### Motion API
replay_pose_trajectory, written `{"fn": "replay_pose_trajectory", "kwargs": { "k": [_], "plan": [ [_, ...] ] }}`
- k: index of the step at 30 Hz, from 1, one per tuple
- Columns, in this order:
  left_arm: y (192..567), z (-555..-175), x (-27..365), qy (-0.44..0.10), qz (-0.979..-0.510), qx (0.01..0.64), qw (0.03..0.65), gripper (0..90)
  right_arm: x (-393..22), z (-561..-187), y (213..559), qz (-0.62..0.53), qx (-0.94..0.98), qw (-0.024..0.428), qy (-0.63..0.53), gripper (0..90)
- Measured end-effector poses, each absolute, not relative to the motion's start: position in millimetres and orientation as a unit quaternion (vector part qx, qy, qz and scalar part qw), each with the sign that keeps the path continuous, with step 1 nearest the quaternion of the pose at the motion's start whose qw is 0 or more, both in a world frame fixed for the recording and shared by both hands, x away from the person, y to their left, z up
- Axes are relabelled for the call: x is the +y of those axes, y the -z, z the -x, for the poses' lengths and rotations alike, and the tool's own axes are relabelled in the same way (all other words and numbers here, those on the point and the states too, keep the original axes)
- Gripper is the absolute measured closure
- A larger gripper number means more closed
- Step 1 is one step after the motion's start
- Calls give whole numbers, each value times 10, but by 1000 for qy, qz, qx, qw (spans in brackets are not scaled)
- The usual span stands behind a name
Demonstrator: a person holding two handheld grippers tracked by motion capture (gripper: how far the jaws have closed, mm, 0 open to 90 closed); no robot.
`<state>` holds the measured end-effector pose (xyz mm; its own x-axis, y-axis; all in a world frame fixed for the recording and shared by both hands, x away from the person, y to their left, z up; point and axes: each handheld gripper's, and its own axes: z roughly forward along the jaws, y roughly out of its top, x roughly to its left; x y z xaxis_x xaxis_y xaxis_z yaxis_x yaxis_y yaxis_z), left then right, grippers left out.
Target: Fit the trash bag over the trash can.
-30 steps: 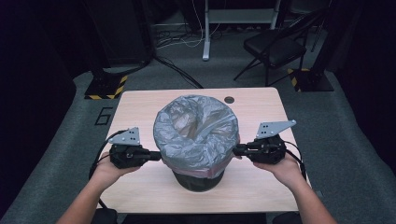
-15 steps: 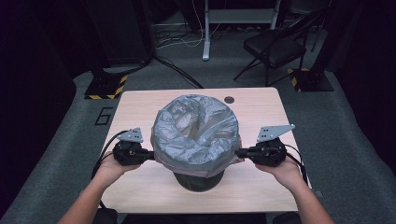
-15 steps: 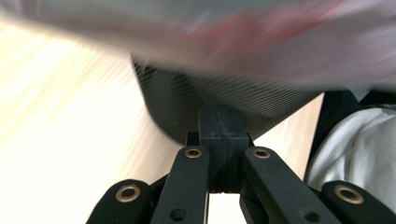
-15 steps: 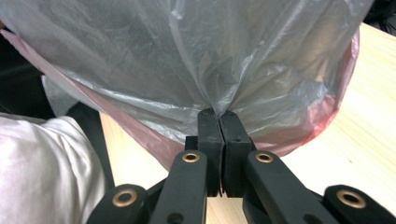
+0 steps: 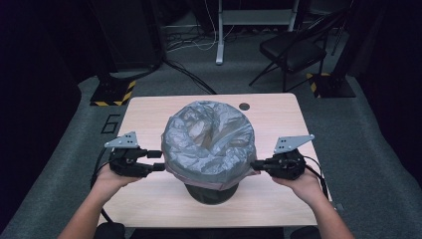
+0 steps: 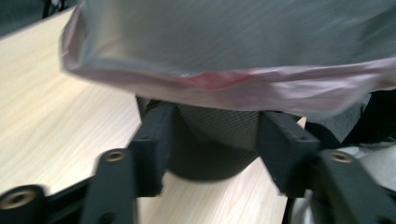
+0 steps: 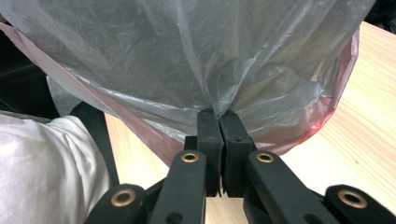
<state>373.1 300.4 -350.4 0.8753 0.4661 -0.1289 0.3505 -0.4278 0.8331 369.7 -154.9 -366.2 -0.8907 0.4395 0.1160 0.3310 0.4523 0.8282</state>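
My right gripper (image 7: pixel 219 116) clamped on the grey bin liner (image 5: pixel 209 137), my left gripper (image 5: pixel 158 161) just opened beside its overhang, jaws apart, nothing pinched, wastebasket (image 6: pixel 212 144) beyond.

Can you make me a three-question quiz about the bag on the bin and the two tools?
1. Where does the bin stand?
A. in the middle of the table
B. on the chair
C. on the floor

2. What colour is the bag over the bin?
A. bright yellow
B. grey with a pink hem
C. green

3. What is the right tool doing?
A. hanging wide open
B. lying on the table
C. pinching the bag's plastic

Answers:
1 A, the high view shows the bin in the middle of the tabletop between both hands.
2 B, both tool views show grey film with a pink edge.
3 C, the right tool's view shows its jaws shut on a fold of plastic, while the left tool has just been opening and stands apart with no plastic between its jaws.
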Motion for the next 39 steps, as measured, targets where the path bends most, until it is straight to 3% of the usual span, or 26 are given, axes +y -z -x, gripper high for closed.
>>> {"fn": "replay_pose_trajectory", "kwargs": {
  "k": [3, 19, 21, 24, 26, 29, 31, 32, 39],
  "plan": [
    [3493, -3701, 2952, -64, -840, 235, 485, 350, -1533, -3684, 3649, -224, 850, 57, -473, 874],
    [3363, -3623, 2748, -93, -834, 210, 502, 280, -1539, -3652, 3607, -224, 844, 59, -483, 865],
    [3370, -3606, 2727, -98, -836, 212, 496, 352, -1535, -3650, 3609, -224, 844, 58, -484, 864],
    [3377, -3585, 2695, -98, -842, 210, 487, 531, -1532, -3655, 3614, -223, 843, 57, -486, 865],
    [3381, -3586, 2666, -96, -844, 211, 483, 561, -1527, -3666, 3622, -223, 843, 55, -487, 865],
    [3385, -3585, 2632, -101, -846, 214, 478, 693, -1530, -3670, 3626, -225, 842, 56, -487, 865],
    [3386, -3582, 2620, -105, -848, 210, 476, 731, -1540, -3673, 3629, -226, 841, 56, -489, 866],
    [3387, -3580, 2616, -107, -848, 209, 476, 800, -1545, -3673, 3631, -227, 840, 56, -489, 866],
    [3392, -3586, 2624, -105, -854, 201, 468, 880, -1555, -3675, 3631, -228, 842, 56, -486, 869]
  ]
}}
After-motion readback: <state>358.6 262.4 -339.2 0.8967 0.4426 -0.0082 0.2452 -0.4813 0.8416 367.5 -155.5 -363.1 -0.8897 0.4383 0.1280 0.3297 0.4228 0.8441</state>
